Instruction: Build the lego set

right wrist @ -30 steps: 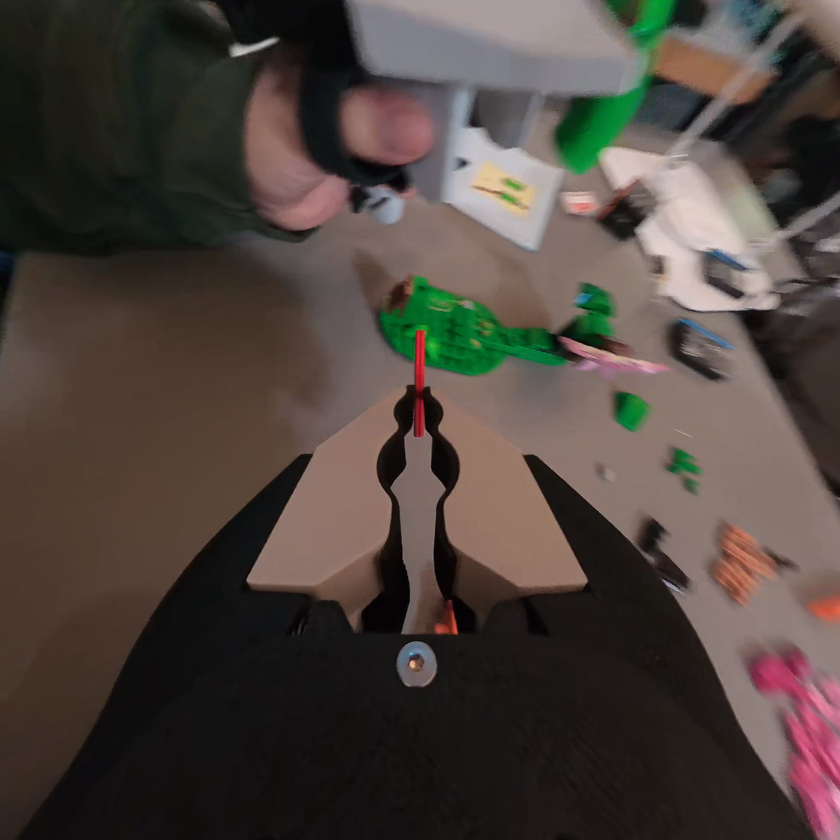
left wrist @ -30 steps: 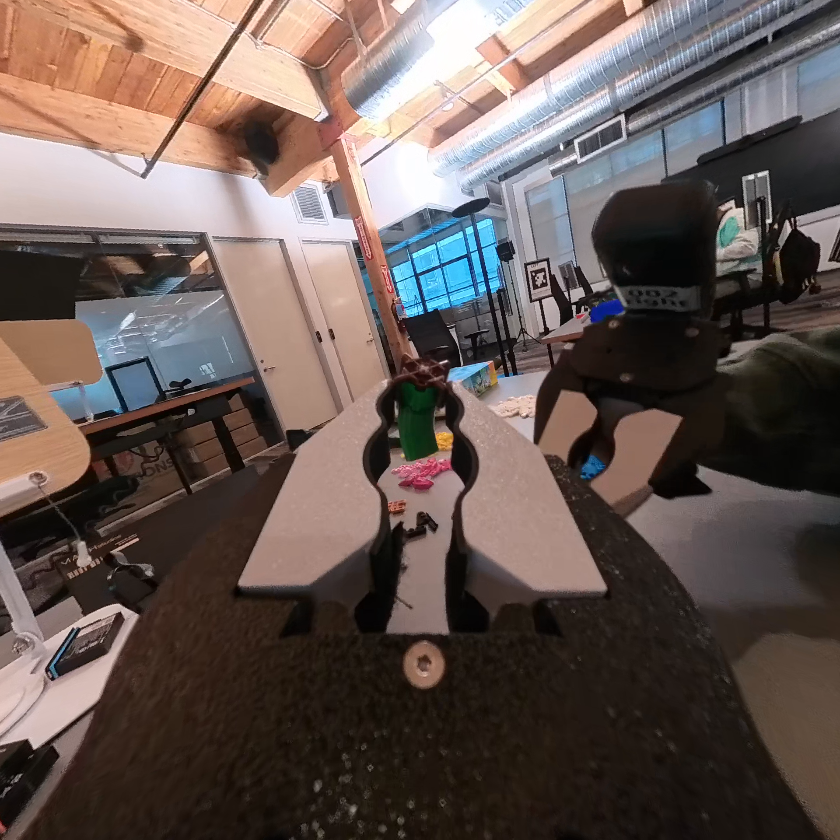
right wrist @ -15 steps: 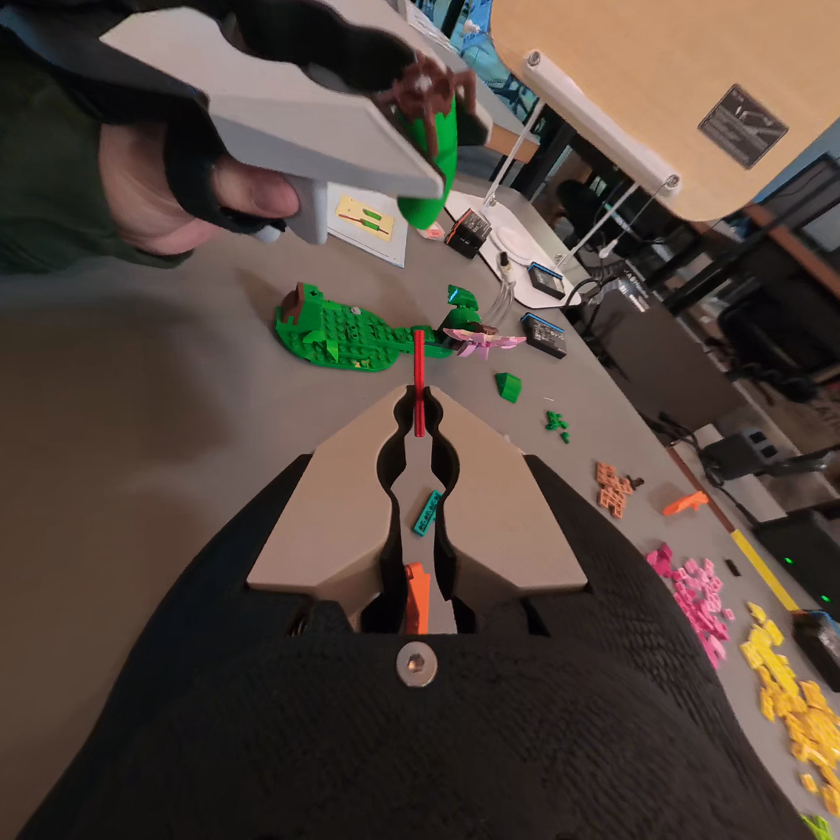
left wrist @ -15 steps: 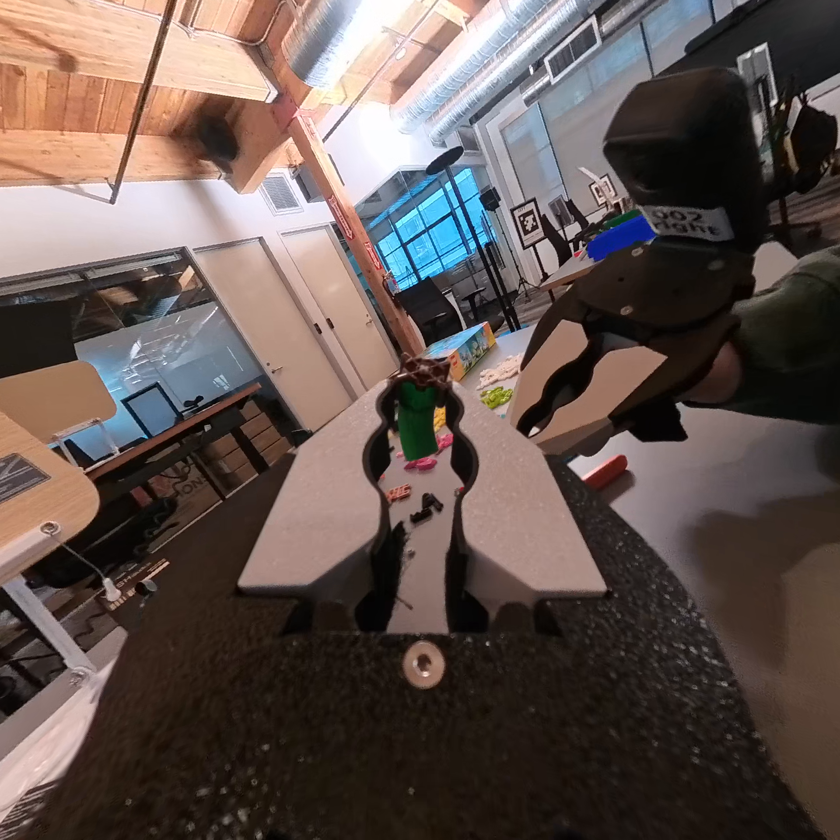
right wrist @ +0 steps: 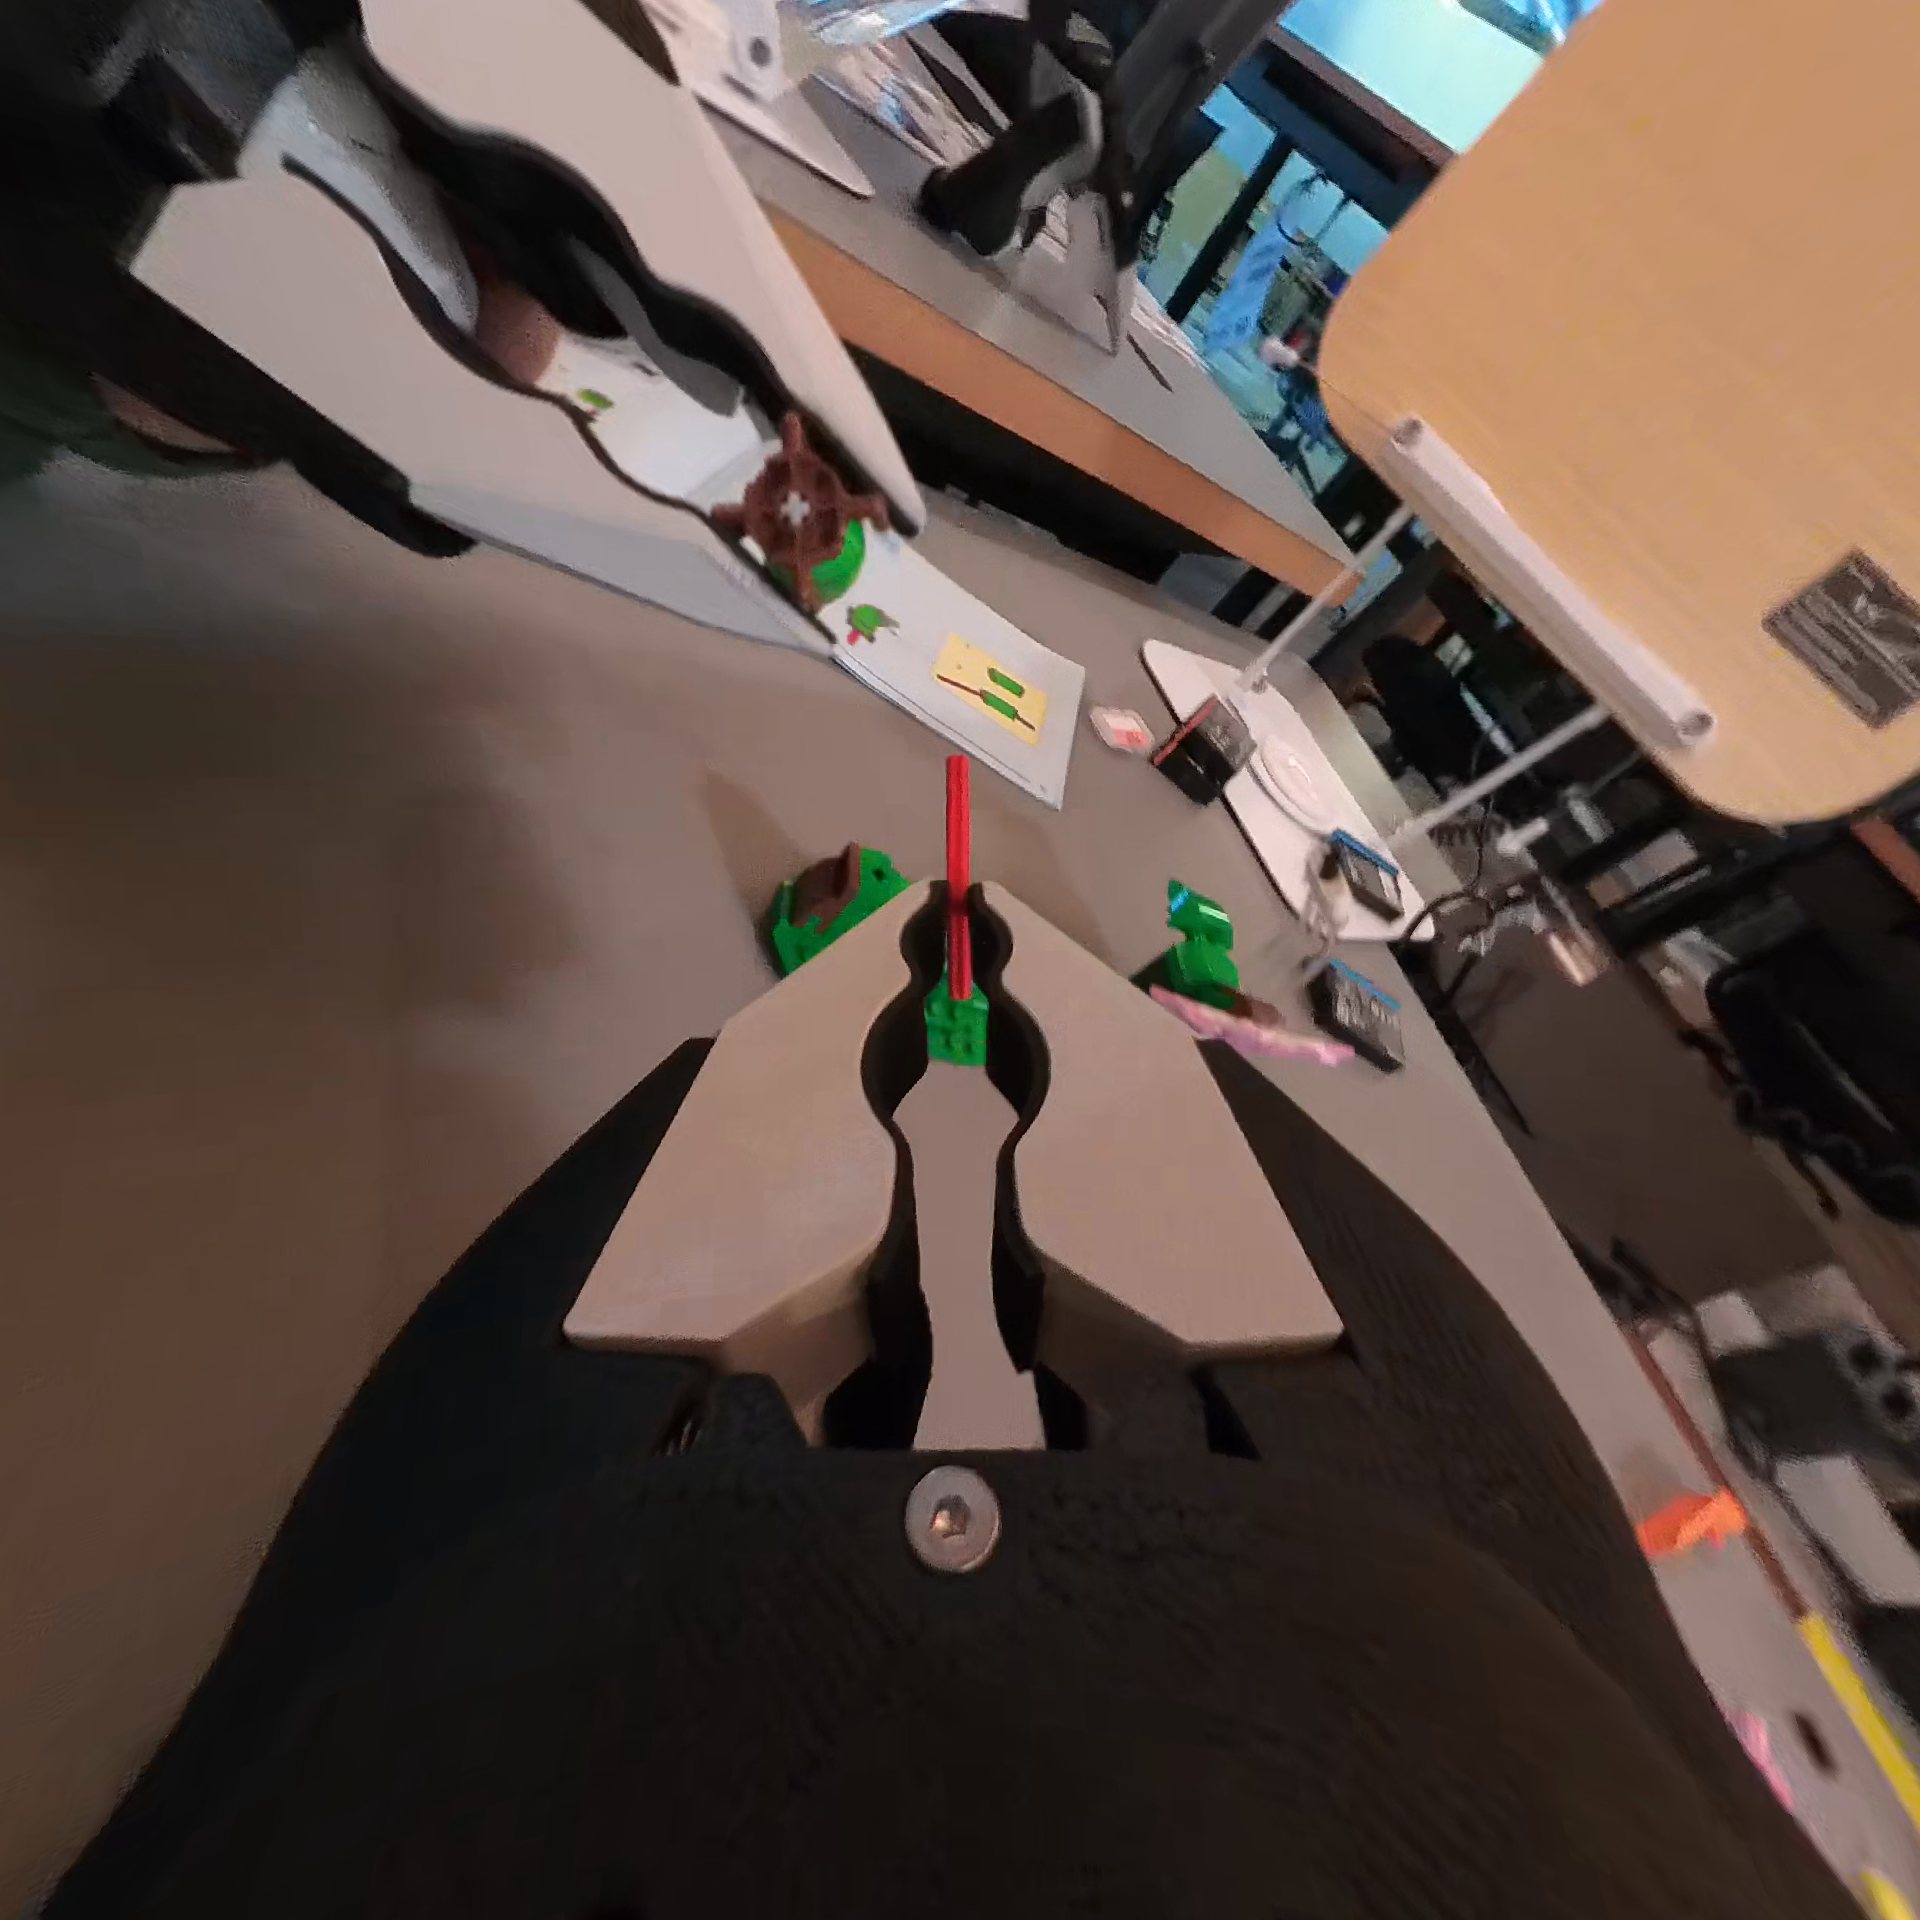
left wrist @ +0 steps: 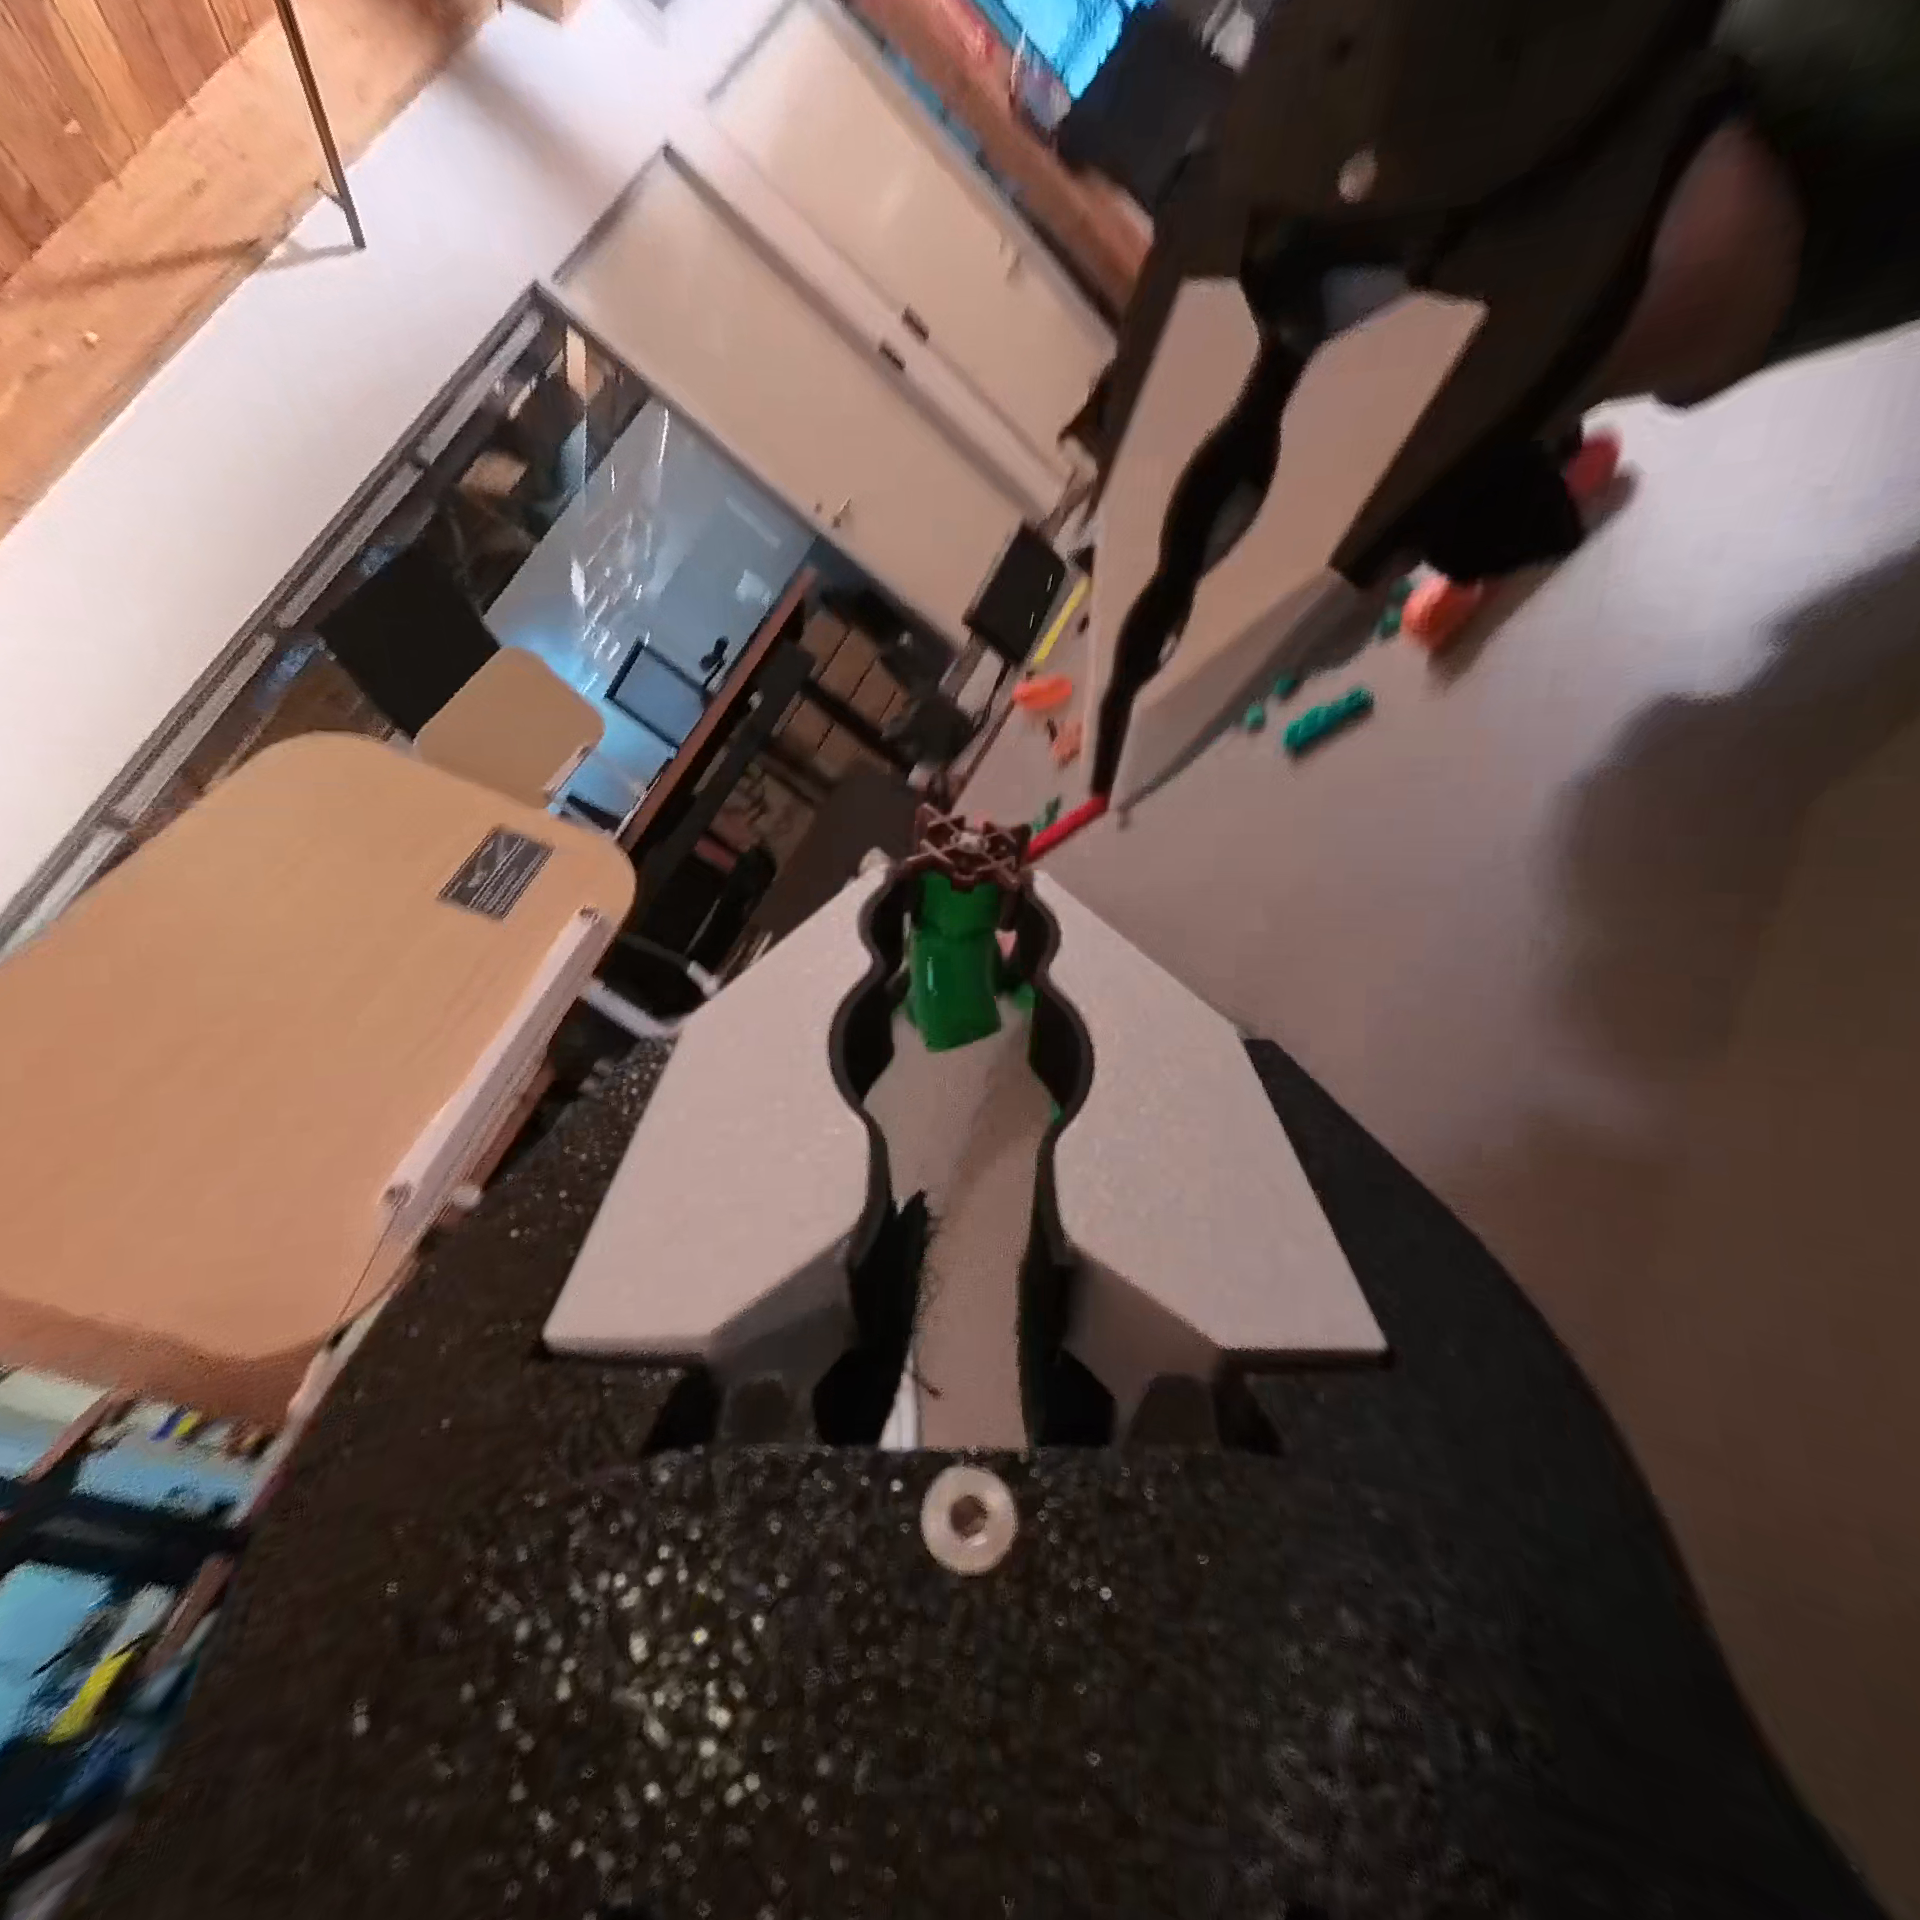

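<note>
While both pieces are held off the surface (right wrist: 312, 935), the step in hand looks like threading the red axle (right wrist: 956, 831) into the brown hub (right wrist: 800, 514) that caps the green stem piece (left wrist: 948, 977). At the centre of the left wrist view, the left hand-held gripper (left wrist: 961, 894) is closed on that green stem piece, the brown hub at its tips. In the right wrist view, the right hand-held gripper (right wrist: 954, 904) is pinched shut on the red axle, which juts past its tips toward the upper middle of the frame. The axle's tip seems to touch the hub's edge, though blur leaves that uncertain. Next, the axle must line up with the hub's centre hole and press straight in. A green base (right wrist: 831, 904) and an open instruction booklet (right wrist: 987, 696) lie on the surface beyond.
</note>
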`<action>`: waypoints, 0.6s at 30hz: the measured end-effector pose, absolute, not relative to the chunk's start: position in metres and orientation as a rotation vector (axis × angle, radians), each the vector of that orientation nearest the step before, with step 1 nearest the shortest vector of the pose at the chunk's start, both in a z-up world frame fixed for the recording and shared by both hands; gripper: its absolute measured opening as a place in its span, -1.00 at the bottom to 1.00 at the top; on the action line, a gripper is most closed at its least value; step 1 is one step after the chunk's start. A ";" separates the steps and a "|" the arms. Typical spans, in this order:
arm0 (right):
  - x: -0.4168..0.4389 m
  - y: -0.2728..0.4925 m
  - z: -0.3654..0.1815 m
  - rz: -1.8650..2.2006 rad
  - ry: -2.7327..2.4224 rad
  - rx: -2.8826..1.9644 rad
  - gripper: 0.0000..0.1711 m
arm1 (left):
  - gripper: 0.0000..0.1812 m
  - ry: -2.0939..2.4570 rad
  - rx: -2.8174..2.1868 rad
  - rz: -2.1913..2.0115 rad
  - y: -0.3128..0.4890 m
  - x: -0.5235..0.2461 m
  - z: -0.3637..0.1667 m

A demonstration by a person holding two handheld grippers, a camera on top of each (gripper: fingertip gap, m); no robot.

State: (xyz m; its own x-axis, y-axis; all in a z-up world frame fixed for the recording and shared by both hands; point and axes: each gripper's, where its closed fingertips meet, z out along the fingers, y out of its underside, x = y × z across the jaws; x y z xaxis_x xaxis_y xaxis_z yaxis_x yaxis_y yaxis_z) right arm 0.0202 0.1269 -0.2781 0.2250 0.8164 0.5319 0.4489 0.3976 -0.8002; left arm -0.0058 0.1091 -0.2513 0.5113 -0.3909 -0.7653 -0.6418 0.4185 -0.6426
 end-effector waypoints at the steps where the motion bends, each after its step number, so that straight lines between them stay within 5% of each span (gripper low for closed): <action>1: 0.012 0.127 -0.280 0.351 -1.429 -1.200 -0.98 | -0.79 1.091 -1.213 0.242 0.108 -0.015 -0.257; 18: -0.013 0.117 -0.306 0.002 -1.551 -0.868 -0.98 | -0.79 1.014 -1.625 0.355 0.124 -0.070 -0.327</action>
